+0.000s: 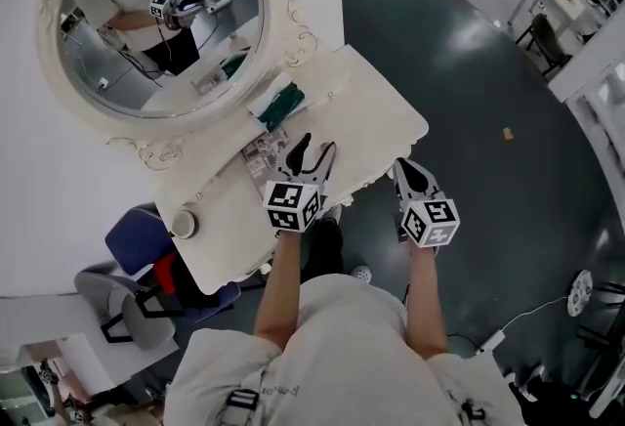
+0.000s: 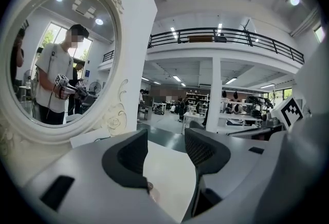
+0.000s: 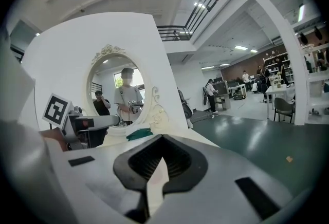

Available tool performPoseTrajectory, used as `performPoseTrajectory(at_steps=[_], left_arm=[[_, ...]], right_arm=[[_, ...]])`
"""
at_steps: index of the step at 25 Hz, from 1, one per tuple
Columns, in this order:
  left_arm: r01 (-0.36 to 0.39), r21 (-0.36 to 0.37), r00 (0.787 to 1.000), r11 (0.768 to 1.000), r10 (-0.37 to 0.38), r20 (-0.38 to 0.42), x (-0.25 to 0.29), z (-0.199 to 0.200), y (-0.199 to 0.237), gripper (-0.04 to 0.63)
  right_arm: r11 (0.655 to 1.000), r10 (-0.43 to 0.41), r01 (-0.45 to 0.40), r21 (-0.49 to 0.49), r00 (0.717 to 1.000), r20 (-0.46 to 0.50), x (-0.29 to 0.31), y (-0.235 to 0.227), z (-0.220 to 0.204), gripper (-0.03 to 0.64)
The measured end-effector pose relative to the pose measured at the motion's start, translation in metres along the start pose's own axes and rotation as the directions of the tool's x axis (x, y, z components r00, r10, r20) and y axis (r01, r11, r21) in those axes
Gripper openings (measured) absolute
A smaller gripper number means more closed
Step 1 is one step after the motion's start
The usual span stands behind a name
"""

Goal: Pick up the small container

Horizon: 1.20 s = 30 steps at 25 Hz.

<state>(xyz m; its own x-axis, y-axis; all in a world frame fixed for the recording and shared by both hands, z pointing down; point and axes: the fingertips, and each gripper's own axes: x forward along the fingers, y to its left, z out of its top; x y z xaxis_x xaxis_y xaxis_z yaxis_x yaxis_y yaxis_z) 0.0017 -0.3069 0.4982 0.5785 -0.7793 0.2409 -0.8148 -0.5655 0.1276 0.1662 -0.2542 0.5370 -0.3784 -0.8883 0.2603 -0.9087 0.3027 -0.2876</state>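
Note:
A small round cream container (image 1: pixel 184 223) stands at the left end of the white vanity table (image 1: pixel 376 97), well left of both grippers. My left gripper (image 1: pixel 311 152) hovers over the table's front part, open, with only bare tabletop between its jaws (image 2: pixel 165 148). My right gripper (image 1: pixel 408 170) is at the table's front edge, shut with nothing in it (image 3: pixel 161 141). The container does not show in either gripper view.
A large oval mirror (image 1: pixel 156 19) in an ornate white frame stands behind the table. A dark green item (image 1: pixel 283 106) and some clear packets (image 1: pixel 262 152) lie near the mirror's foot. A blue chair (image 1: pixel 137 238) and a grey chair (image 1: pixel 107 302) stand left of the table.

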Motion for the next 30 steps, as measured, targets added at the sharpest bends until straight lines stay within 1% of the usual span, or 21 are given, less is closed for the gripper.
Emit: performPoseTrajectory(at_steps=[3,6,12,16,21,25,28,30], left_arm=[[-0.002,-0.004,1.000,1.000,0.002,-0.007,0.014,-0.003,0.013,0.242],[-0.005,-0.018,1.000,1.000,0.004,-0.024,0.023,-0.014,0.025,0.242],[-0.005,-0.015,0.996,1.000,0.004,-0.090,0.034,-0.042,0.041,0.242],[-0.010,-0.029,0.990,1.000,0.006,-0.139,0.037,-0.069,0.050,0.242],[0.005,-0.033,0.980,0.999,-0.011,-0.197,0.045,-0.099,0.049,0.242],[0.024,-0.014,0.972,1.000,-0.026,-0.231,0.051,-0.118,0.048,0.242],[0.047,-0.009,0.967,0.999,-0.048,-0.249,0.062,-0.132,0.042,0.241],[0.064,0.009,0.964,0.998,-0.060,-0.258,0.070,-0.141,0.040,0.238]], right_arm=[[1.000,0.003,-0.003,-0.007,1.000,-0.004,0.019,-0.003,0.008,0.017],[1.000,0.010,-0.010,-0.007,1.000,-0.026,0.035,-0.004,0.005,0.015],[1.000,0.017,-0.015,0.021,0.998,-0.057,0.061,-0.004,-0.007,0.015],[0.999,0.022,-0.020,0.034,0.996,-0.089,0.074,-0.002,-0.024,0.015],[0.999,0.020,-0.015,0.040,0.991,-0.131,0.079,-0.003,-0.043,0.015],[0.999,0.018,-0.011,0.048,0.987,-0.159,0.084,-0.003,-0.056,0.015],[0.999,-0.001,0.010,0.049,0.985,-0.175,0.087,-0.010,-0.066,0.015],[0.999,-0.009,0.018,0.046,0.983,-0.186,0.094,-0.012,-0.072,0.015]])
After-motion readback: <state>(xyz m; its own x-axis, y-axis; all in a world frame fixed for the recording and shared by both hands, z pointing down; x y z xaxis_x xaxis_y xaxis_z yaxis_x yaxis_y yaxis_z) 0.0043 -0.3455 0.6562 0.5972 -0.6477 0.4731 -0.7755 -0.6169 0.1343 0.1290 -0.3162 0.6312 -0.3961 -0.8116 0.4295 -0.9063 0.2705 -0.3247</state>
